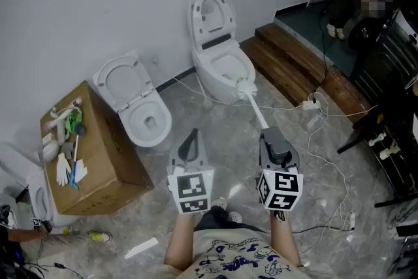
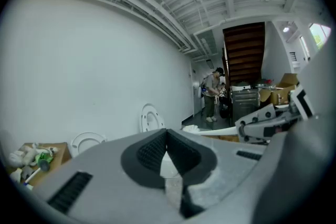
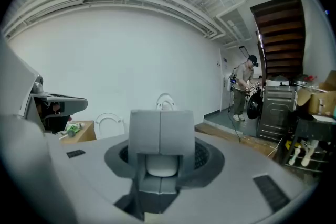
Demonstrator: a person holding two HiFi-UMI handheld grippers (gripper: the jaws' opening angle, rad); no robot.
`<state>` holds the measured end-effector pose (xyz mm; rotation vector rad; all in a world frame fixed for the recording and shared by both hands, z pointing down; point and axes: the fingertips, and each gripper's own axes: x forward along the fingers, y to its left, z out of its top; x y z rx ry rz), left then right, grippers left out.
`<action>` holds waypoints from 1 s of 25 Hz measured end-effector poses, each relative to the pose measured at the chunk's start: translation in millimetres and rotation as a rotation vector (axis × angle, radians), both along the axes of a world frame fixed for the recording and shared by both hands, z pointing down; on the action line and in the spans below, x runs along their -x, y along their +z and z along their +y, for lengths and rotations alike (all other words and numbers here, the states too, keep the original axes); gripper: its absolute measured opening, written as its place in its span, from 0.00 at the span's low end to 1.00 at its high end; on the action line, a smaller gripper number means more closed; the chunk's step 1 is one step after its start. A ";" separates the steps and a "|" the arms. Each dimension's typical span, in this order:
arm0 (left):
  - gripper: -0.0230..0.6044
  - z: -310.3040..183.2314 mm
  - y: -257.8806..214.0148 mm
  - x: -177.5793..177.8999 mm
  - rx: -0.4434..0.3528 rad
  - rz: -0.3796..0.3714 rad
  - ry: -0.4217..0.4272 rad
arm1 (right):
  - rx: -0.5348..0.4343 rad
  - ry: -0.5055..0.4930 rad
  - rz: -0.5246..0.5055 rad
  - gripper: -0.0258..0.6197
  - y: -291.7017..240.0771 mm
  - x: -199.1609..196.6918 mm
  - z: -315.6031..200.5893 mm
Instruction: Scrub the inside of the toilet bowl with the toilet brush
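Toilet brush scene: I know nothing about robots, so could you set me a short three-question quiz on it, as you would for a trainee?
1. True or false: the right tongs are shut on the handle of the toilet brush.
2. Short answer: which tongs hold nothing?
3. Pick one. Where is the brush's head? A: lying on the floor. B: at the bowl of the toilet beside the wooden steps. C: inside a bucket.

Key: 1 true. 2 the left tongs, shut and empty. 3 B.
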<state>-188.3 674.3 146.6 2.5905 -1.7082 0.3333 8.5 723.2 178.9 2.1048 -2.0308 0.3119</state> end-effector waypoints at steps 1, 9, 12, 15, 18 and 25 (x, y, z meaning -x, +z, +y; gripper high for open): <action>0.04 -2.7 0.6 1.1 0.001 0.001 0.000 | 0.000 0.001 -0.004 0.31 0.6 0.8 -2.4; 0.04 -27.0 7.4 8.4 0.001 -0.003 0.013 | 0.012 0.013 -0.021 0.31 10.8 7.2 -23.2; 0.04 -36.8 14.6 12.1 0.009 -0.009 0.020 | 0.018 0.023 -0.024 0.31 18.0 11.1 -30.2; 0.04 -43.8 22.0 17.9 0.022 -0.014 0.029 | 0.037 0.030 -0.022 0.31 25.4 16.5 -34.4; 0.04 -50.6 25.9 18.0 0.033 -0.016 0.028 | 0.057 0.037 -0.025 0.31 31.4 12.1 -39.5; 0.04 -75.3 34.0 13.6 0.053 -0.017 0.019 | 0.073 0.051 -0.024 0.31 36.2 -0.8 -60.9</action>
